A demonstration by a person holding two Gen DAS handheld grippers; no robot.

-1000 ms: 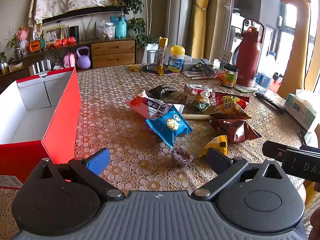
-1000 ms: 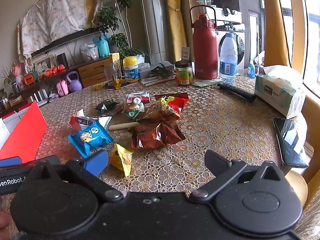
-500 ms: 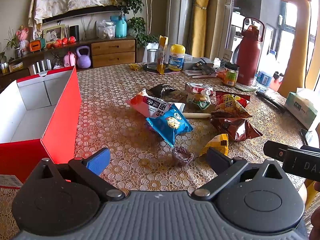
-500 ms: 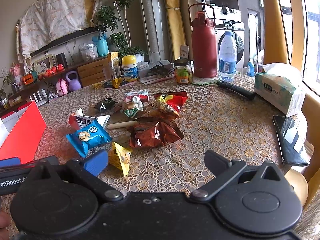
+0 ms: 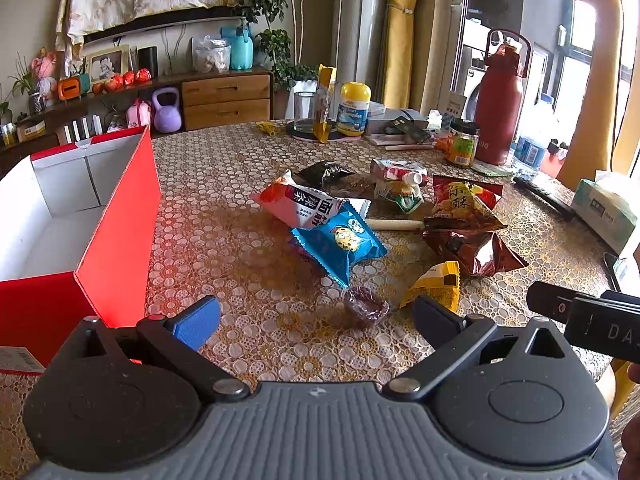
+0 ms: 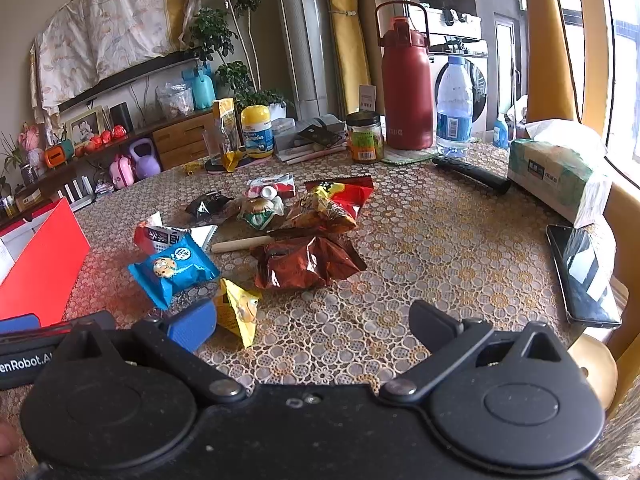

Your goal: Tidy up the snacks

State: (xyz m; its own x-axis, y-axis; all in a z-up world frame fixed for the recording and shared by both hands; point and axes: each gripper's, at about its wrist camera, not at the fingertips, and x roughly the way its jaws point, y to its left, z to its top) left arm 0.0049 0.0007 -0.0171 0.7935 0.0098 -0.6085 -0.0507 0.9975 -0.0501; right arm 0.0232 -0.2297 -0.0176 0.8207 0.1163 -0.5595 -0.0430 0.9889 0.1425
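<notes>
Snacks lie heaped mid-bench, right of the red box, which stands open-topped at the bench's left edge. Nearest the box is a red-and-white packet, its long axis running from the box side down toward the blue cookie pack, which overlaps its lower end and points one corner toward the left gripper. A wooden stick lies crosswise, pointing away from the box toward the brown foil bag. The yellow wedge pack sits just beside the right gripper's blue finger. A small purple wrapper rests between the left fingers' tips. Both grippers hover released, fingers spread wide, holding nothing. Since a second ago the heap has drawn slightly nearer and lower in the right view; nothing on the bench has shifted.
</notes>
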